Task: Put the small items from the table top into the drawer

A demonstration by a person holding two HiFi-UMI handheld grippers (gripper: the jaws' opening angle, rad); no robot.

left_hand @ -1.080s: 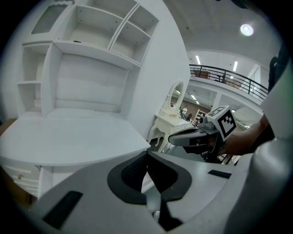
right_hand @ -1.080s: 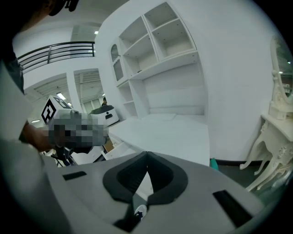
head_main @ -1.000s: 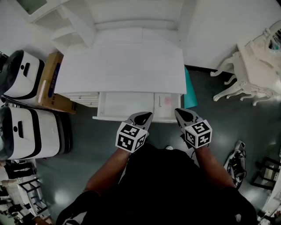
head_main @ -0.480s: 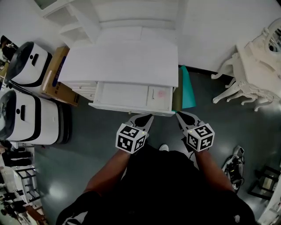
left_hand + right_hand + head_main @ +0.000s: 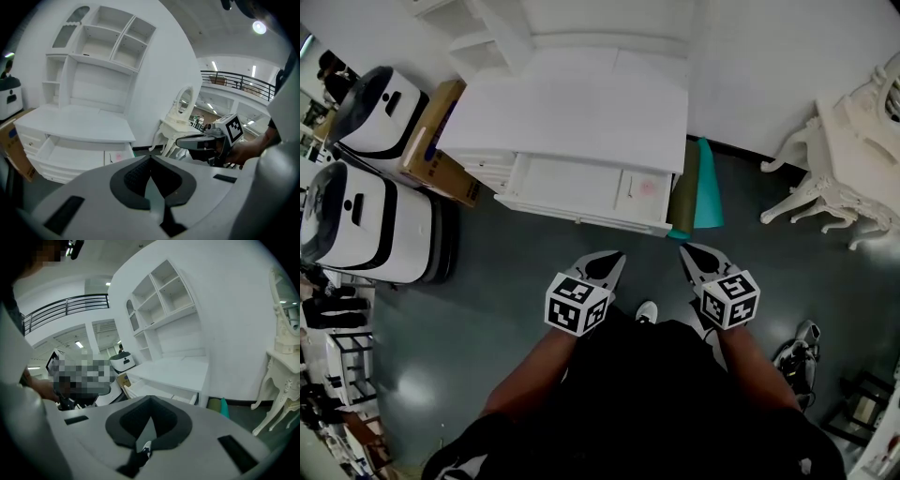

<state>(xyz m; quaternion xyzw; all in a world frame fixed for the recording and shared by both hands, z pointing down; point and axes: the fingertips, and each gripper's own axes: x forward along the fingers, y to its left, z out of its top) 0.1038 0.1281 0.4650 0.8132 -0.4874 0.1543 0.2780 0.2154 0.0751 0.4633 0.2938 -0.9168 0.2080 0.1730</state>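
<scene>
Drawer (image 5: 572,187) of the white desk (image 5: 581,112) is standing pulled out toward the person, its front edge hanging over the dark floor (image 5: 487,309). A thin divider is splitting it into a wide left part and a narrow right part, and a small pinkish thing (image 5: 648,187), too faint to make out, is lying in the narrow right part.

The person is standing back from the desk, holding both tools low in front of the body and well apart from the drawer. The left hand-held gripper (image 5: 612,257) is pointing toward the drawer front with its jaws pressed together and nothing between them; its own view shows the same closed tips (image 5: 150,158). The right hand-held gripper (image 5: 687,250) is hovering beside it, jaws likewise closed on nothing (image 5: 150,398), aiming toward the desk's right corner.

Two rolled things (image 5: 696,192), one olive and one teal, are leaning just beside the desk's right side. A cardboard box (image 5: 436,141) is sitting against the desk's left side, with two white machines (image 5: 356,225) next to it. Ornate white furniture (image 5: 853,159) is standing off to the right.
</scene>
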